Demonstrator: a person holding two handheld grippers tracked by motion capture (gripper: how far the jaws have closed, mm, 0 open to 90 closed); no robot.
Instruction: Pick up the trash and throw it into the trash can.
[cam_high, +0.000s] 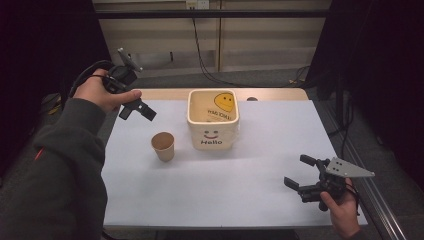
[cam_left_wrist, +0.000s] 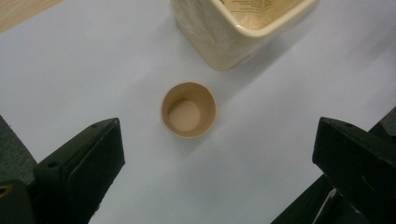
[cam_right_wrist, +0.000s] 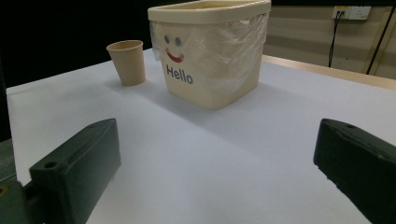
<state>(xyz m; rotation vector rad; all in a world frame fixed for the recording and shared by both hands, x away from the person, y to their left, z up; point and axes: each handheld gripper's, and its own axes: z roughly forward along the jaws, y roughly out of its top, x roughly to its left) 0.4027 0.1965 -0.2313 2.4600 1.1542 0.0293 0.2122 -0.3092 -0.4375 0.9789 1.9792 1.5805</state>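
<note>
The right gripper (cam_high: 302, 181) rested low at the near right of the surface (cam_high: 250, 190), fingers spread wide and empty. The cup (cam_high: 163, 146) stood upright, mouth up, at centre left, just left of the bin (cam_high: 212, 120) and apart from it. The left gripper (cam_high: 137, 109) hovered at the far left, fingers open and empty, above and beyond the cup; it was the nearer gripper. In the left gripper view the cup (cam_left_wrist: 188, 110) lay ahead, between the fingers' lines. The bin's (cam_left_wrist: 233, 32) contents were hard to make out.
</note>
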